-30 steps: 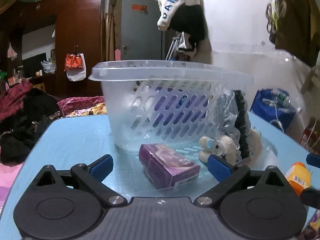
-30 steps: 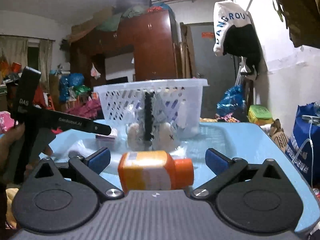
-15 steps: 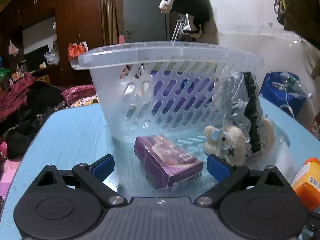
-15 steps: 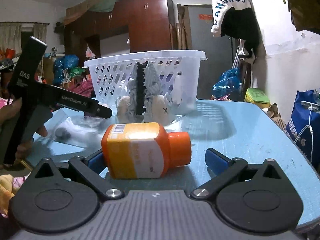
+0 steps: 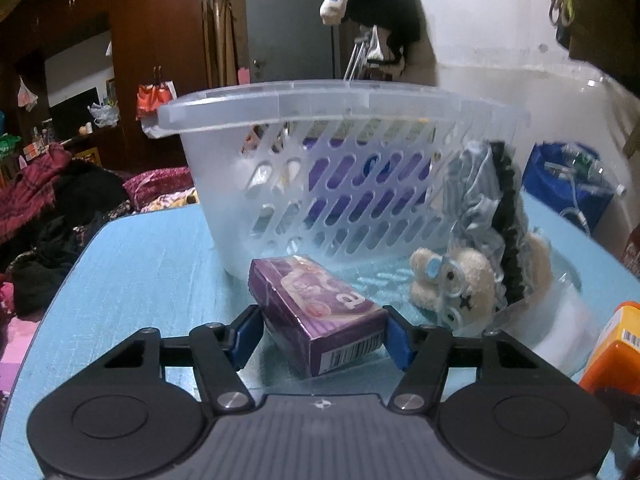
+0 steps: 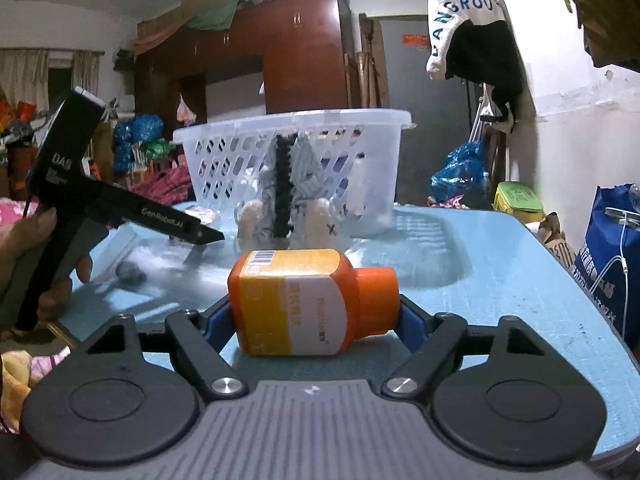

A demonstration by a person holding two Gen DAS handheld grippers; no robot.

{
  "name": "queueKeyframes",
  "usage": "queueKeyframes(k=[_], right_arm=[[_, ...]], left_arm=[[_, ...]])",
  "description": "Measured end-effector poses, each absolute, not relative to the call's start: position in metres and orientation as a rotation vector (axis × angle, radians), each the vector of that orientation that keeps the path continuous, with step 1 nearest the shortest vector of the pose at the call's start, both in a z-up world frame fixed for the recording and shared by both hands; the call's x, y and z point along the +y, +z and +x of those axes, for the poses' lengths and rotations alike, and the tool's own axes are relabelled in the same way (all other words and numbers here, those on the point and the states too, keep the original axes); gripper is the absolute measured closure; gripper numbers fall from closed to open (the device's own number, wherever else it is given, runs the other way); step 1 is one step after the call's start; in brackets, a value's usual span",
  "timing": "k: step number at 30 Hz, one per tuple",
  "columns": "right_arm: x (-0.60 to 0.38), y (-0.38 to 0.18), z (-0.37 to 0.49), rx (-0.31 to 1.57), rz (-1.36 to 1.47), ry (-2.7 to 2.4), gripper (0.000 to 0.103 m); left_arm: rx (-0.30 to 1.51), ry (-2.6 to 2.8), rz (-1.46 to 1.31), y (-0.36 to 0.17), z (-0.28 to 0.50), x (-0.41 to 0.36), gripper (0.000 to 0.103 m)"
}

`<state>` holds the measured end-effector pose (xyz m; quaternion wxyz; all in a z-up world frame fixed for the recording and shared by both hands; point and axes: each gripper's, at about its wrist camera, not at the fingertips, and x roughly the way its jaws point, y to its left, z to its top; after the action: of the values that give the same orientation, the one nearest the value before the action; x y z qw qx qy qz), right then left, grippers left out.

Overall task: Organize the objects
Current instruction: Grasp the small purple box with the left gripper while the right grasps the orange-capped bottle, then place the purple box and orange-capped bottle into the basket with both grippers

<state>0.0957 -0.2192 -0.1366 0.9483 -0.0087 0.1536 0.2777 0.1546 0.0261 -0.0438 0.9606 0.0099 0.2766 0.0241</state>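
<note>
My left gripper (image 5: 322, 334) is shut on a purple box (image 5: 316, 316) that lies on the blue table (image 5: 132, 280), in front of a clear slotted basket (image 5: 332, 176). My right gripper (image 6: 308, 326) is shut on an orange bottle (image 6: 308, 300) lying on its side, cap to the right. The bottle also shows at the right edge of the left wrist view (image 5: 612, 352). A bagged plush toy (image 5: 476, 264) leans against the basket; it also shows in the right wrist view (image 6: 288, 200). The left gripper's body shows in the right wrist view (image 6: 108, 204).
The basket in the right wrist view (image 6: 296, 160) holds purple items. A clear plastic bag (image 6: 132, 264) with a dark object lies on the table's left. A blue bag (image 6: 612, 256) stands off the table's right edge. Clothes (image 5: 48, 208) pile at the left.
Both grippers moved forward and closed: the left on the purple box, the right on the orange bottle. Both were open a second ago.
</note>
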Motion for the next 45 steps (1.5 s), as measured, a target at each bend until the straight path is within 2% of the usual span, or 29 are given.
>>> queueKeyframes(k=[16, 20, 23, 27, 34, 45], right_arm=[[-0.240, -0.109, 0.101, 0.162, -0.007, 0.571, 0.020], [-0.242, -0.071, 0.114, 0.098, -0.001, 0.569, 0.020], [-0.227, -0.035, 0.142, 0.068, -0.045, 0.554, 0.021], [-0.197, -0.001, 0.201, 0.158, -0.077, 0.549, 0.021], [-0.143, -0.002, 0.282, 0.446, -0.157, 0.528, 0.021], [-0.124, -0.008, 0.300, 0.549, -0.214, 0.506, 0.020]], left_arm=[[0.237, -0.062, -0.058, -0.024, 0.103, 0.047, 0.037], [0.160, -0.049, -0.026, 0.023, 0.096, 0.055, 0.037], [0.160, -0.036, -0.009, 0.069, 0.120, 0.066, 0.037], [0.330, -0.018, 0.001, 0.103, 0.193, 0.082, 0.037], [0.609, 0.017, 0.087, 0.085, 0.271, 0.082, 0.037], [0.689, -0.001, 0.093, 0.063, 0.288, 0.085, 0.037]])
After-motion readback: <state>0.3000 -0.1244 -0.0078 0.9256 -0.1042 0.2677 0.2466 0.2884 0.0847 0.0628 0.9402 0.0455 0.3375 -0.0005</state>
